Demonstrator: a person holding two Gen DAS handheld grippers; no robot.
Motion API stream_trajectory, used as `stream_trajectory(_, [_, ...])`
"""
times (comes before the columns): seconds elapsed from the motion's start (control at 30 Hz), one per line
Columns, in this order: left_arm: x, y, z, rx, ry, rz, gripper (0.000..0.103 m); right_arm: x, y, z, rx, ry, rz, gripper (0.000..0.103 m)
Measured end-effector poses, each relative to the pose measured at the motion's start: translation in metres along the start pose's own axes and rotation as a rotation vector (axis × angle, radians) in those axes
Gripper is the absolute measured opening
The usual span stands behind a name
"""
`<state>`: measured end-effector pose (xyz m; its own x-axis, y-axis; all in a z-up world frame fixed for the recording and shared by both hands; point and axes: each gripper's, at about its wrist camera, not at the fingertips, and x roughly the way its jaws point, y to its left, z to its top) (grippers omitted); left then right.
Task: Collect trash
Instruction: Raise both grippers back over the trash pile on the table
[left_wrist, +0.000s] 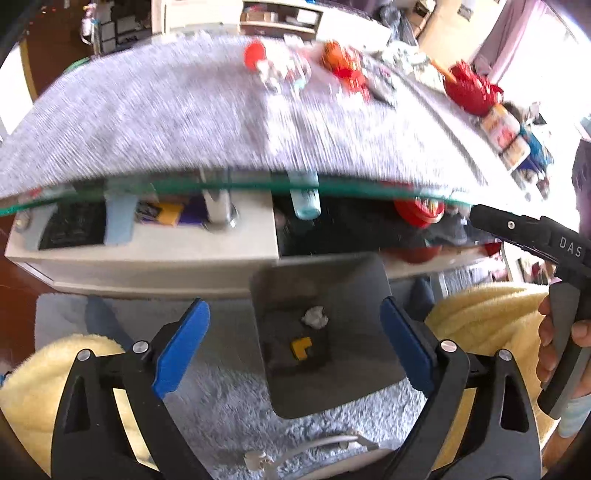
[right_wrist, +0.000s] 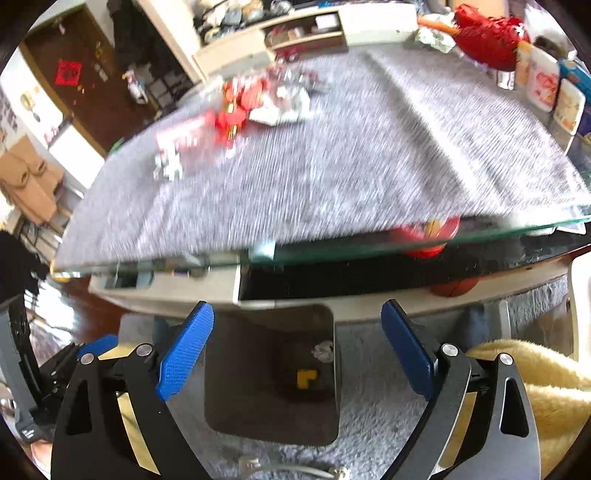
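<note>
A dark square trash bin stands on the grey rug below the table edge, holding a crumpled white paper and a yellow L-shaped scrap. It also shows in the right wrist view, with the paper and the scrap. My left gripper is open and empty above the bin. My right gripper is open and empty above it too. Red and silver wrappers lie blurred on the grey-clothed glass table, also in the right wrist view.
A white low shelf sits under the glass top. Red bag and boxed goods line the table's far right. Yellow fleece lies on both sides. A white cable lies on the rug.
</note>
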<state>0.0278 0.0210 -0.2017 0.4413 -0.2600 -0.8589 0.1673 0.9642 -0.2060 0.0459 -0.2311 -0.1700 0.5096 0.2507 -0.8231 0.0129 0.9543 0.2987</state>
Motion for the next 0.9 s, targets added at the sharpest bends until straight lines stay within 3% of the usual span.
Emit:
stream_trajectory(0.2, [-0.026,0.005,0.029,-0.021,-0.082,0.004,0.090,-0.008,-0.003,0.030,0.004,-0.056,-0.020,0.093])
stream_trajectory(0.43, [-0.031,0.003,0.062,-0.006,-0.131,0.007,0.090,0.001,-0.006,0.067,0.020,-0.100,-0.022,0.093])
stream_trajectory(0.77, [-0.003,0.017,0.126,-0.027,-0.167,0.023,0.090,0.037,-0.005,0.122,0.015,-0.108,-0.041,0.093])
stream_trajectory(0.9, [0.017,0.018,0.145,-0.013,-0.153,0.019,0.086,0.056,-0.006,0.137,0.019,-0.107,-0.036,0.088])
